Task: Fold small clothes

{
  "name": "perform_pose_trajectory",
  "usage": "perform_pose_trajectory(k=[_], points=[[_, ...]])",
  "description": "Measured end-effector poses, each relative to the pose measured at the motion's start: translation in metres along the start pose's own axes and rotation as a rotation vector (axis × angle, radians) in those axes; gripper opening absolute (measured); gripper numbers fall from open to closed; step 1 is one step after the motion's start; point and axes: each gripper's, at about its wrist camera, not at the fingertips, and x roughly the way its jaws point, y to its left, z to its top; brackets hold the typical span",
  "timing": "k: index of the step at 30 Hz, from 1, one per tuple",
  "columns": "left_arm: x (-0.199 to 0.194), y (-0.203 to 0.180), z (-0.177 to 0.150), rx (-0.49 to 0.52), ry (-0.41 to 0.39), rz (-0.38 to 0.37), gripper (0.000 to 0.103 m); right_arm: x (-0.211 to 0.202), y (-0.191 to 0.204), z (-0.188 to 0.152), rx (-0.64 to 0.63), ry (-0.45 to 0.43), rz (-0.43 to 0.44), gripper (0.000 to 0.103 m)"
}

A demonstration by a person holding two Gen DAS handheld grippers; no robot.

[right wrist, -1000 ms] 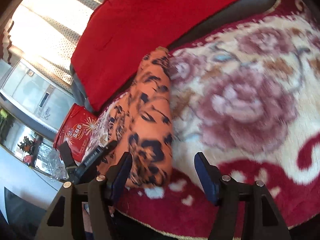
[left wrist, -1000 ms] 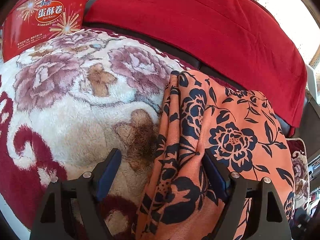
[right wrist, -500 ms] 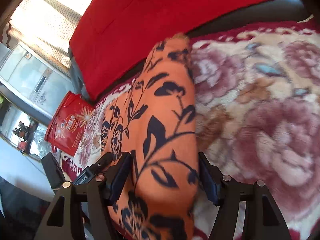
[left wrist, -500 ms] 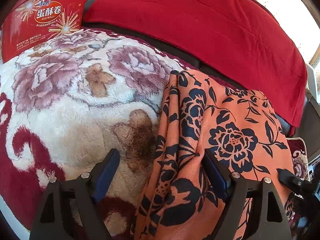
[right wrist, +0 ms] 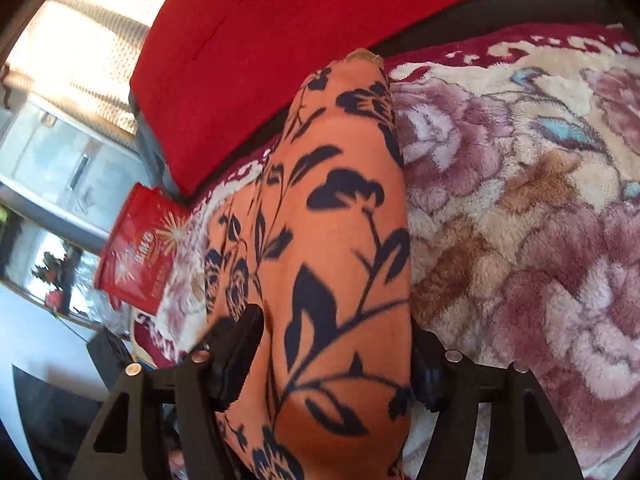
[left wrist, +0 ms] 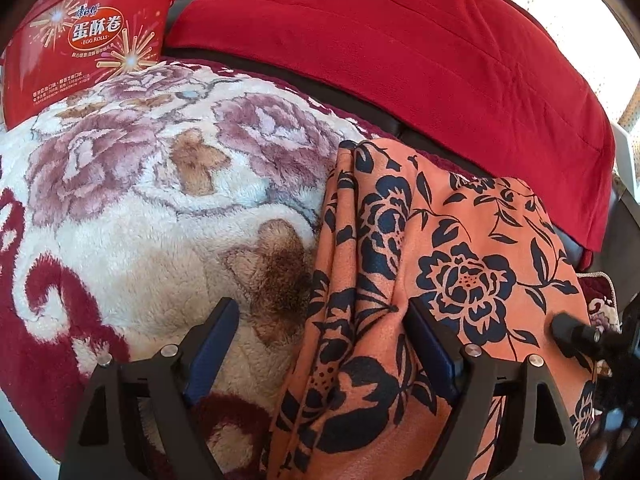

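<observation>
An orange garment with dark blue flowers [left wrist: 452, 264] lies on a plush floral blanket [left wrist: 132, 200]. My left gripper [left wrist: 320, 344] is open, its jaws astride the garment's bunched left edge. In the right wrist view the garment [right wrist: 340, 240] fills the space between the jaws of my right gripper [right wrist: 336, 360], which is open wide around the cloth's right end. The right gripper's tip [left wrist: 572, 332] shows at the far right of the left wrist view.
A red egg-roll tin [left wrist: 84, 44] stands at the blanket's back left; it also shows in the right wrist view [right wrist: 140, 252]. A red cushion [left wrist: 400, 40] runs along the back. A bright curtained window [right wrist: 72, 36] is behind.
My right gripper has moved forward onto the garment, so the cloth now lies between its jaws. The left gripper has barely moved.
</observation>
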Motion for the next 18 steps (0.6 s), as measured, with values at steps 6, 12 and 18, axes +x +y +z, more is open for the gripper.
perform_pose_trajectory(k=[6, 12, 18], points=[[-0.001, 0.000, 0.000, 0.006, 0.000, 0.005, 0.085, 0.007, 0.028, 0.008, -0.174, 0.032, -0.081, 0.043], [-0.018, 0.007, 0.001, -0.023, -0.043, -0.033, 0.085, -0.040, 0.075, -0.009, -0.340, -0.085, -0.111, 0.037], [-0.057, 0.001, 0.005, 0.034, -0.094, -0.191, 0.090, -0.072, 0.011, -0.007, -0.204, -0.085, -0.119, 0.041]])
